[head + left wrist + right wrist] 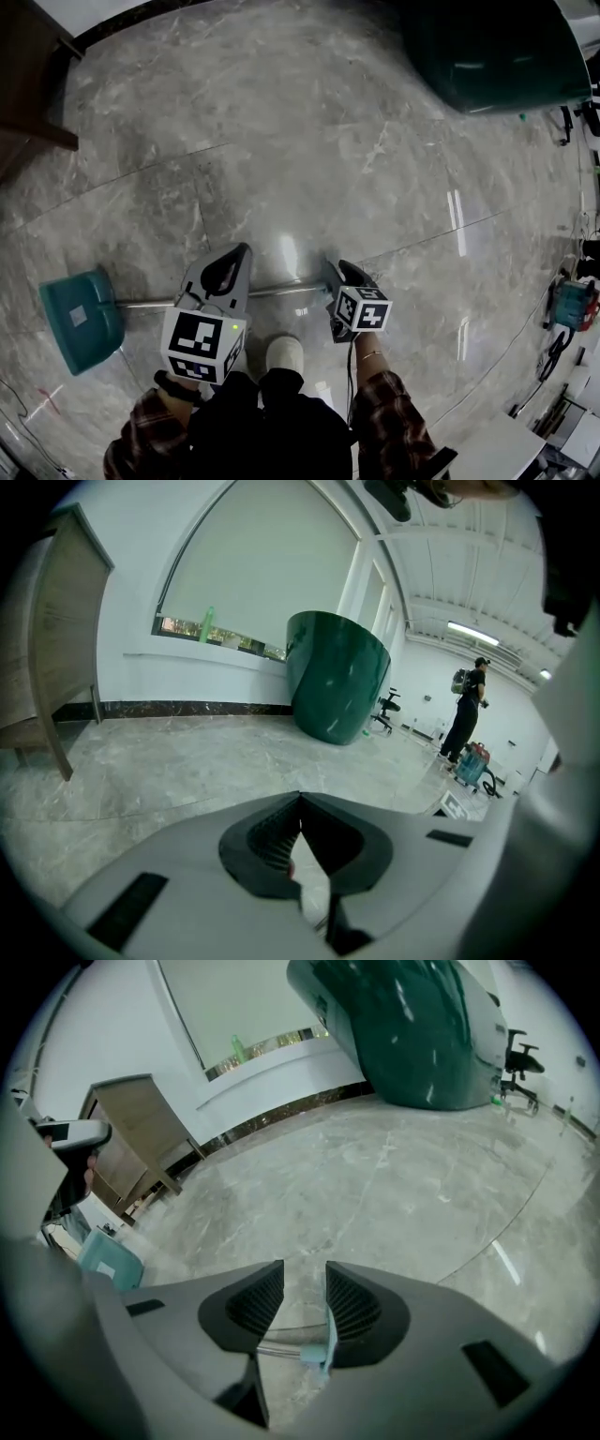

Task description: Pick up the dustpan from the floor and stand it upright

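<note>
The dustpan lies flat on the marble floor, its teal pan (80, 319) at the left and its thin metal handle (281, 290) running right. In the right gripper view the pan (111, 1262) shows at the left edge. The handle's teal end cap (312, 1349) lies low in the gap between the jaws, untouched by the pads. My right gripper (333, 270) (305, 1274) is open over that handle end. My left gripper (241, 253) (300, 799) hovers above the middle of the handle with its tips together and nothing seen held.
A big dark green container (497, 47) (337, 677) stands at the far right. Wooden furniture (28, 75) sits at the far left. My shoe (284, 354) is just behind the handle. A blue machine (570, 305) and cables lie at the right, where a person (466, 710) stands.
</note>
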`<action>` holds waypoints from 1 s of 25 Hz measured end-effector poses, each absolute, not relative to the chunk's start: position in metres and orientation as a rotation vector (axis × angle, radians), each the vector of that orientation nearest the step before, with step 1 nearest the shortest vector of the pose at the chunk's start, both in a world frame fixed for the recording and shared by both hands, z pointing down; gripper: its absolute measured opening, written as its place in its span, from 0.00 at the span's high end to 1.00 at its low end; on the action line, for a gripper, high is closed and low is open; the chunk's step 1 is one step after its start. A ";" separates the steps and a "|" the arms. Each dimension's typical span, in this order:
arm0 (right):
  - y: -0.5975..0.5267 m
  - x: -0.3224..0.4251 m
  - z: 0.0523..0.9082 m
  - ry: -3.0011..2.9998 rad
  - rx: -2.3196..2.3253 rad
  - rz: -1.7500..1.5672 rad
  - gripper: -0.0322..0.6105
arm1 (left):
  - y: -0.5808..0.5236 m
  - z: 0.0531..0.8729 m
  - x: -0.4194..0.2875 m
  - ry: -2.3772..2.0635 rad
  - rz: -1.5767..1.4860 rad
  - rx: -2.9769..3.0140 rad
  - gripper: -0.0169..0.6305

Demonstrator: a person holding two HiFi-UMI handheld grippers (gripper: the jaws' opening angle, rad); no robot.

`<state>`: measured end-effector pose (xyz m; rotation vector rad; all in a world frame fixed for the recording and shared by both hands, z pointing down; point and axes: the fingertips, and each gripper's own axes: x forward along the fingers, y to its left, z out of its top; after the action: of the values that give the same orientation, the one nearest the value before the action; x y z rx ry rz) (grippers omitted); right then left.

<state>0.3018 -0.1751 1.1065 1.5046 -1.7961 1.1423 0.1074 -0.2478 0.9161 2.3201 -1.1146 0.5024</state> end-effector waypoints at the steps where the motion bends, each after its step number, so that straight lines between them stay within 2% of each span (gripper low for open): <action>1: -0.175 0.304 1.117 -1.782 1.499 1.152 0.75 | -0.248 0.923 0.109 -1.106 0.506 2.323 0.96; 10: -0.165 0.312 1.180 -1.673 1.433 1.214 0.75 | -0.249 0.955 0.114 -1.082 0.481 2.288 0.96; 18: -0.160 0.312 1.200 -1.608 1.394 1.265 0.75 | -0.251 0.965 0.110 -1.074 0.498 2.287 0.96; 20: -0.159 0.311 1.201 -1.604 1.376 1.228 0.78 | -0.253 0.964 0.109 -1.077 0.498 2.282 0.96; 21: -0.159 0.311 1.202 -1.602 1.365 1.212 0.83 | -0.253 0.964 0.110 -1.079 0.497 2.278 0.96; 25: -0.160 0.313 1.198 -1.601 1.368 1.212 0.83 | -0.253 0.961 0.113 -1.071 0.505 2.281 0.96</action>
<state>0.3128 -0.1604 1.1980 1.3680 -1.6014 1.2120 0.1133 -0.2525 0.9611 2.2808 -1.0707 0.5046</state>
